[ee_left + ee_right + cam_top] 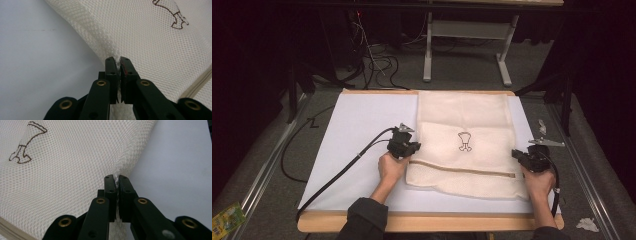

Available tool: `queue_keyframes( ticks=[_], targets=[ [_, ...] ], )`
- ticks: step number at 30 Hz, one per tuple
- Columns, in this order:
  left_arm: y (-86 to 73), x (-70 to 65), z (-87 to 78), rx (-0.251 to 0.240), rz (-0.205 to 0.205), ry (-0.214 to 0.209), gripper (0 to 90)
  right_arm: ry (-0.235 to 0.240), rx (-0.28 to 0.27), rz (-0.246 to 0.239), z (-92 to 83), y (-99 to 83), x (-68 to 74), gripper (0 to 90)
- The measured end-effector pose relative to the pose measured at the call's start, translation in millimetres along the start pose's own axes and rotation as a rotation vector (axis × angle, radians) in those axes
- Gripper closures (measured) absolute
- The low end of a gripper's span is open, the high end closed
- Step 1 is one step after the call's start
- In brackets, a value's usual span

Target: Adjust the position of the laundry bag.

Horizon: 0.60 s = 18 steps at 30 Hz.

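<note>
Mesh bag (464, 142) is lying flat on the white table (362, 125), printed logo (464, 141) facing up. Left claw (411, 149) is clamping the bag's left edge; right claw (518, 156) is clamping its right edge. Both hands are resting on the table near the front edge.

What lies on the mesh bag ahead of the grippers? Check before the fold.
Nothing visible. The left gripper and right gripper are each shut on a side edge of the mesh bag, and the bag's far half lies flat and bare on the white table.
</note>
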<state>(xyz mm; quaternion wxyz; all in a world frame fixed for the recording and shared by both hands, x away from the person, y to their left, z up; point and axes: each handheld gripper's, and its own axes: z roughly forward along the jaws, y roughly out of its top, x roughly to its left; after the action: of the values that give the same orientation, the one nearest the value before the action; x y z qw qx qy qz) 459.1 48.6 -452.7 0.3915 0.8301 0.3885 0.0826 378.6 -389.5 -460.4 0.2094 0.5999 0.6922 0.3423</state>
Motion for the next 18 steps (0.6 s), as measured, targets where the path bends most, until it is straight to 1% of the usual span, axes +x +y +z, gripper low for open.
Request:
queue_keyframes(
  ticks=[2, 5, 7, 8, 9, 10, 12, 15, 18],
  targets=[
    [-0.5, 2.5, -2.1, -0.006, -0.002, 0.000, 86.1, 0.004, -0.003, -0.002, 0.4, 0.2, 2.3, 87.9],
    [-1.2, 7.0, -7.7, -0.018, -0.016, 0.000, 86.1, 0.017, -0.002, -0.005, 0.9, 1.3, 5.8, 87.9],
    [-2.3, 10.7, -14.0, -0.031, -0.019, 0.006, 86.1, 0.024, -0.001, -0.019, 0.7, 5.0, 10.8, 87.9],
    [-2.3, 10.7, -14.0, -0.031, -0.019, 0.006, 86.2, 0.024, -0.001, -0.019, 0.7, 5.0, 10.8, 87.9],
    [-3.5, 13.4, -17.5, -0.035, -0.019, 0.014, 86.2, 0.028, 0.000, -0.032, 2.1, 7.8, 15.2, 87.9],
    [-3.5, 13.4, -17.5, -0.035, -0.019, 0.014, 86.2, 0.028, 0.000, -0.032, 2.1, 7.8, 15.2, 87.9],
    [-4.9, 16.7, -21.1, -0.038, -0.023, 0.020, 86.2, 0.033, -0.001, -0.044, 3.5, 10.3, 19.7, 87.9],
    [-7.3, 21.8, -26.4, -0.042, -0.030, 0.023, 86.2, 0.046, -0.006, -0.045, 5.3, 12.3, 24.6, 87.9],
    [-8.7, 25.2, -32.8, -0.048, -0.027, 0.032, 86.2, 0.059, 0.000, -0.049, 8.8, 13.0, 29.4, 87.9]
  ],
)
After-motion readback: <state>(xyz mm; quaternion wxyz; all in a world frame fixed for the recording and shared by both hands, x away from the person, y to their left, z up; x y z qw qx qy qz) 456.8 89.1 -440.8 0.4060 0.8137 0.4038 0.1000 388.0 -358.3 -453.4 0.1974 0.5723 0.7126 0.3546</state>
